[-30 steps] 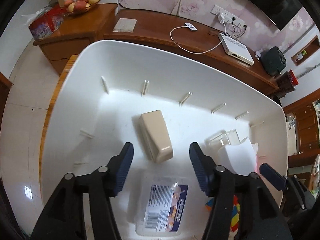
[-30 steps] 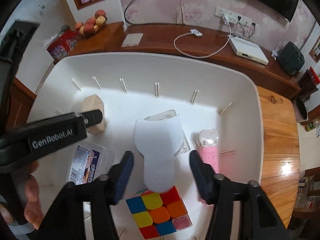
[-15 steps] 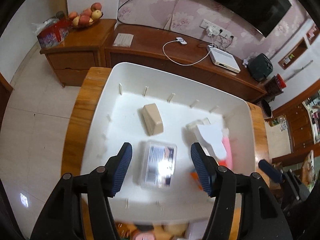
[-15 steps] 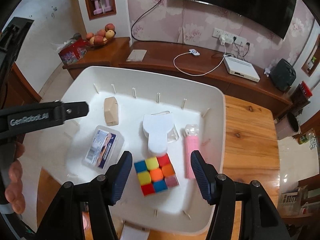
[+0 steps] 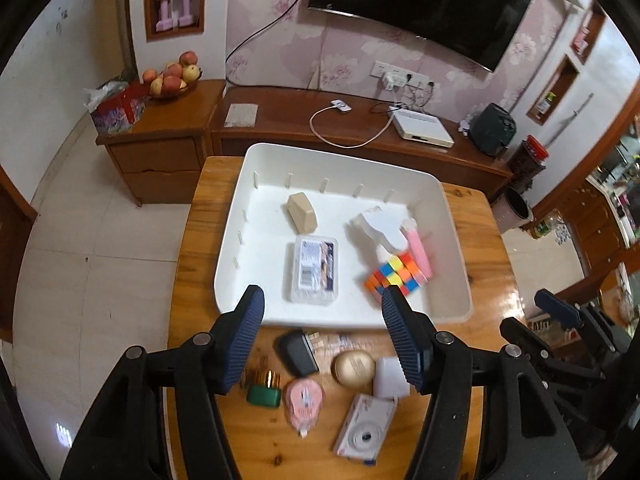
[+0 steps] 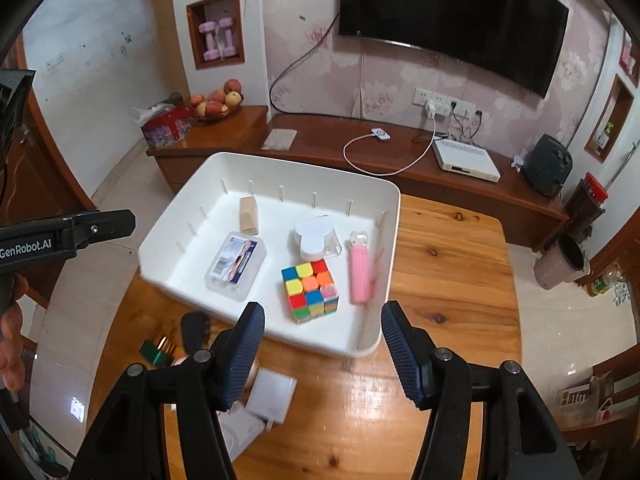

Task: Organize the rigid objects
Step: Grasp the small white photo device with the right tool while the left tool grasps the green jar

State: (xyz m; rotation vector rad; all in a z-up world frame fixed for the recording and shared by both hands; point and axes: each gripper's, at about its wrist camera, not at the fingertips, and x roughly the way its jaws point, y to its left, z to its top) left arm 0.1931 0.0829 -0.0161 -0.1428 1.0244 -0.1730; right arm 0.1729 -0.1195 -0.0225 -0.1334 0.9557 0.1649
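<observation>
Wooden worktop [image 5: 192,240] carries a white tray [image 5: 452,240] at frame centre and loose items crowded at the bottom, so either empty, half-open gripper, left [image 5: 320,338] or right [image 6: 322,344], risks nudging neighbours off while grabbing the camera [image 5: 364,428].

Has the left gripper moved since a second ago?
Yes. The left gripper has pulled up and back from the white tray, now over the table's loose items.

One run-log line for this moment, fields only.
left gripper: open, empty | right gripper: open, empty | white plastic tray: holds multicoloured puzzle cube | gold round case: on wooden table
</observation>
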